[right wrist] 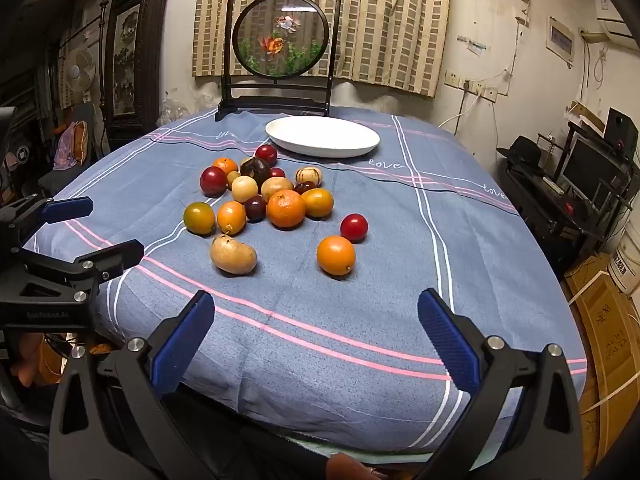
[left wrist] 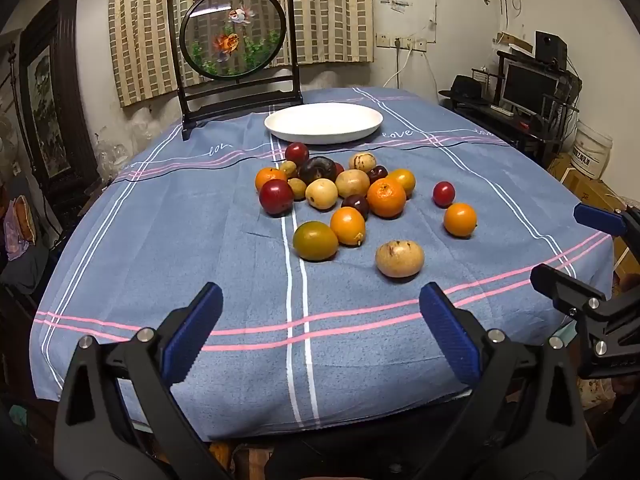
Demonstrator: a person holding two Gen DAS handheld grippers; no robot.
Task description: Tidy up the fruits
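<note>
Risk of roll-off: fruits [left wrist: 340, 196] lie loose mid-bench on the tablecloth [left wrist: 160, 248], white plate [left wrist: 323, 123] empty behind, and left gripper [left wrist: 320, 332] and right gripper [right wrist: 316, 332], jaws wide and holding nothing, could nudge round ones toward the edge.

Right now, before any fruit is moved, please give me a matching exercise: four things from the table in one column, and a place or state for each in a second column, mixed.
Things:
1. white plate
2. tan fruit
3. goldfish screen
4. left gripper

Places or states:
A. nearest the grippers, apart from the pile
B. open, holding nothing
C. empty, behind the fruit pile
D. upright at the table's far edge

Pairs: 1-C, 2-A, 3-D, 4-B
</note>
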